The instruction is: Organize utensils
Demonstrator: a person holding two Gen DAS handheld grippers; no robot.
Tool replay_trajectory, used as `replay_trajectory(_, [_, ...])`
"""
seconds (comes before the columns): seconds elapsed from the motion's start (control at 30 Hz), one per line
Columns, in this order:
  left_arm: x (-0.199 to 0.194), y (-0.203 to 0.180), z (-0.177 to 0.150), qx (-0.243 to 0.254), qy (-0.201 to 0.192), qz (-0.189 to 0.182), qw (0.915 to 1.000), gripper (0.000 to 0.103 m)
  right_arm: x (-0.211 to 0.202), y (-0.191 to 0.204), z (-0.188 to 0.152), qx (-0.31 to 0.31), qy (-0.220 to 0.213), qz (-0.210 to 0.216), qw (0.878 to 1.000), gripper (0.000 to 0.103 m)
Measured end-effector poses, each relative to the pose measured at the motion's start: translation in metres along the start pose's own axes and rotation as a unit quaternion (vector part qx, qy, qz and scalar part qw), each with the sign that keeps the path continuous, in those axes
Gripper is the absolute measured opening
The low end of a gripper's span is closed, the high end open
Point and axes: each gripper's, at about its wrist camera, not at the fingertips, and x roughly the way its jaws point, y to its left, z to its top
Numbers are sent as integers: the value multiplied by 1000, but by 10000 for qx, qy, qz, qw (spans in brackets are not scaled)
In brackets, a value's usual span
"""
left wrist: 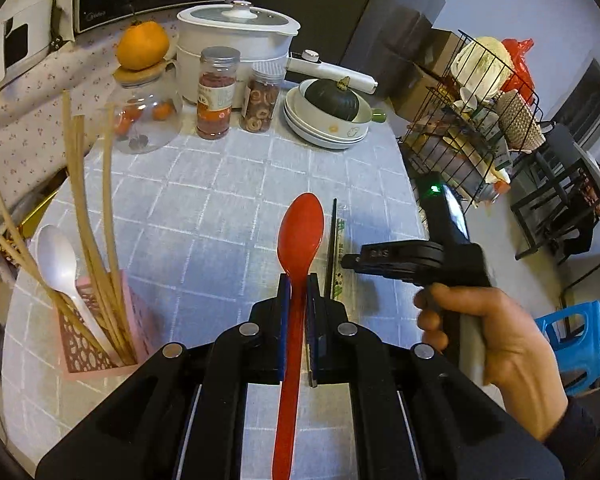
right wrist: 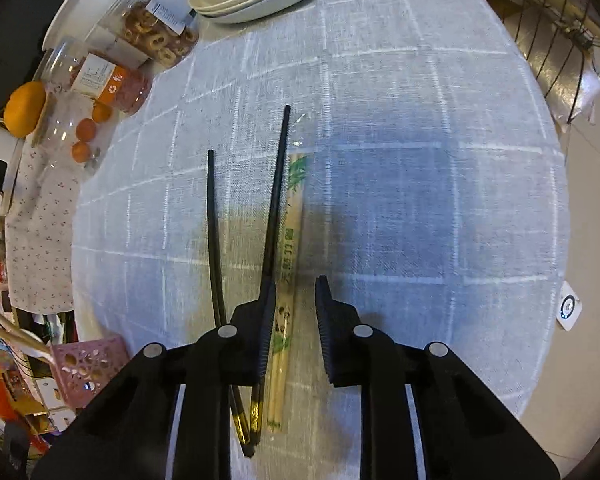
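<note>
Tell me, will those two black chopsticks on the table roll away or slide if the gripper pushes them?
The black chopsticks look thin, smooth and glossy, so they'd probably slide easily on the checked tablecloth. They lie splayed apart, so one nudge would likely move only one. They look straight and stiff, probably not floppy. The right gripper, open, sits over the wrapped bamboo chopsticks beside them.

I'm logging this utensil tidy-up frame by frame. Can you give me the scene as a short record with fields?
left gripper: shut on the red spoon, held above the table
right gripper: open, over the wrapped bamboo chopsticks
black chopsticks: lying on the tablecloth, beside the wrapped pair
pink holder: at the table's left edge; holds a white spoon and wooden chopsticks
still to sort: red spoon, both chopstick pairs
</note>
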Motion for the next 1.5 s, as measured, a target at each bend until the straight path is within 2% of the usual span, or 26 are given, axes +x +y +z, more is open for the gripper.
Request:
replay_trajectory(0.13, [-9, 1, 1, 8, -83, -81, 9999, 7, 7, 11, -1, -148, -79, -213, 9996, 19])
replay_trajectory(0.2, [-13, 2, 1, 38, -114, -96, 9999, 7, 7, 15, 0, -226, -92, -131, 9996, 6])
replay_trajectory(0.3, [-20, 2, 0, 65, -206, -195, 9996, 7, 0, 22, -3, -333, -185, -414, 9984, 5])
replay_trajectory(0.53, [-31, 3, 2, 93, -388, -230, 9989, 7, -39, 33, -7, -535, -621, -220, 9964, 5])
replay_trajectory(0.6, [-35, 4, 3, 88, -488, -202, 9986, 7, -56, 38, -9, -595, -879, 63, 9943, 5])
replay_trajectory(0.7, [-51, 11, 9, 37, -849, -220, 9961, 7, -85, 53, -16, -771, -1367, 681, 9852, 5])
replay_trajectory(0.83, [-85, 32, 18, -98, -1596, -346, 9865, 7, -113, 76, -32, -1056, -1881, 1179, 9693, 5])
replay_trajectory(0.97, [-106, 59, 20, -178, -2121, -202, 9769, 7, -129, 95, -42, -1254, -2106, 1560, 9569, 5])
replay_trajectory(1.13, [-113, 93, 12, -408, -2516, -11, 9670, 7, -141, 118, -57, -1489, -2334, 2039, 9390, 5])
replay_trajectory(1.23, [-104, 106, 5, -499, -2594, 152, 9644, 7, -147, 130, -69, -1677, -2513, 2266, 9259, 5])
replay_trajectory(1.5, [-78, 119, -12, -447, -2857, 339, 9567, 7, -144, 158, -97, -1913, -2733, 2643, 9049, 6])
